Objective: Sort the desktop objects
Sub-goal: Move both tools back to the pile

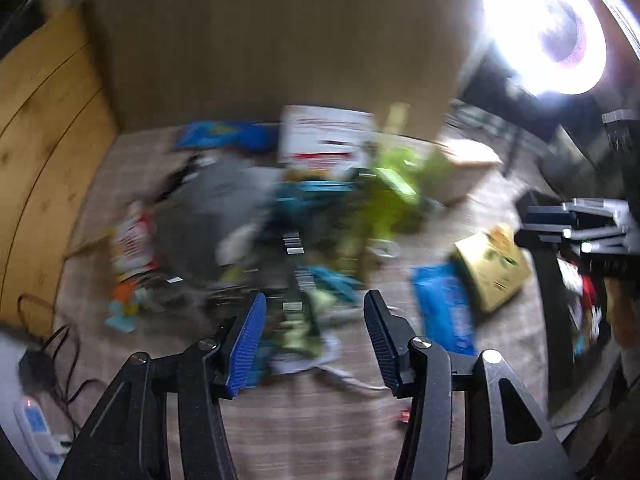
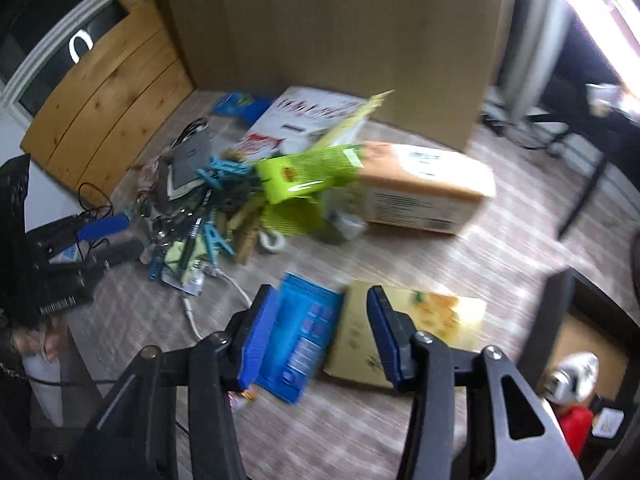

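Blue pads line both sets of jaws, and neither pair is pinching anything: the left gripper (image 1: 314, 344) and the right gripper (image 2: 320, 336) each stand spread, with only clutter showing through the gap.

The things to be sorted lie heaped on the bench (image 2: 460, 264), whose top looks like pale woven or planked material. Most of it forms 1 tangled pile (image 2: 208, 208) of blue clothespegs, pens and cables near the middle, probably dumped there together, which is why nothing lies squared up. A green packet (image 2: 308, 172) leans across the pile toward an orange box (image 2: 424, 188), propped rather than laid flat. Behind them a white printed box (image 2: 308, 120) rests against a tall cardboard sheet (image 2: 340, 20).

Nearer the right gripper, a blue packet (image 2: 304, 332) and a yellow box (image 2: 420, 320) lie flat and apart from the heap, touching along 1 edge. The right jaws frame the blue packet from above, so it seems the likely next pick. The left wrist view is heavily smeared; its jaws hover over the near edge of the pile, and what lies between them cannot be told apart.
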`<state>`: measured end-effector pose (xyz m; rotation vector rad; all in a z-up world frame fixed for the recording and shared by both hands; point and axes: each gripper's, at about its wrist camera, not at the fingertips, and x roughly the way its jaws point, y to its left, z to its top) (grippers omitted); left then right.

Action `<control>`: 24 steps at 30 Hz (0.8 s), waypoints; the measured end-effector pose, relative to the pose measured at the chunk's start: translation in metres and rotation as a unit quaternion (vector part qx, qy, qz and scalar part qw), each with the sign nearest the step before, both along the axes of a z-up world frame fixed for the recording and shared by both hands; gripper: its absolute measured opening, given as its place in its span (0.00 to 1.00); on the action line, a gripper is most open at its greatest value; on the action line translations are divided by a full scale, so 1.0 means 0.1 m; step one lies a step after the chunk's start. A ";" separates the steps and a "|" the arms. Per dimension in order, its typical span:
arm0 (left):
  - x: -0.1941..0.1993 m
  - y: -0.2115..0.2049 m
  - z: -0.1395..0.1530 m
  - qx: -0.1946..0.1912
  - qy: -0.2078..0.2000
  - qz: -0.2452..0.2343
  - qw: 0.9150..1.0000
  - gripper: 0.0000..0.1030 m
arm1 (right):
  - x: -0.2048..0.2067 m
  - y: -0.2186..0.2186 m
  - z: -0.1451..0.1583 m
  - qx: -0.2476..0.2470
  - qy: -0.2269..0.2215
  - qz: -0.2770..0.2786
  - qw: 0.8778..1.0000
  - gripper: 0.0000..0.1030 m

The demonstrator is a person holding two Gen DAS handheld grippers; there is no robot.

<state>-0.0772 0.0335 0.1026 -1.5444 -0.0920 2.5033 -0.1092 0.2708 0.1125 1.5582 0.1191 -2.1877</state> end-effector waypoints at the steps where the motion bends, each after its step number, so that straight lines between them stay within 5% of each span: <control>1: -0.03 -0.11 -0.03 0.003 -0.003 0.013 1.000 0.43 | -0.05 -0.09 -0.06 0.001 -0.008 0.004 1.000 0.41; 11: -0.26 -1.09 -0.46 0.068 -0.049 0.154 0.985 0.35 | -0.43 -0.55 -0.59 -0.007 -0.080 0.005 0.997 0.22; 24: -0.38 -1.24 -0.74 0.079 -0.069 0.186 0.977 0.35 | -0.27 -1.03 -0.58 -0.049 -0.100 0.037 0.993 0.23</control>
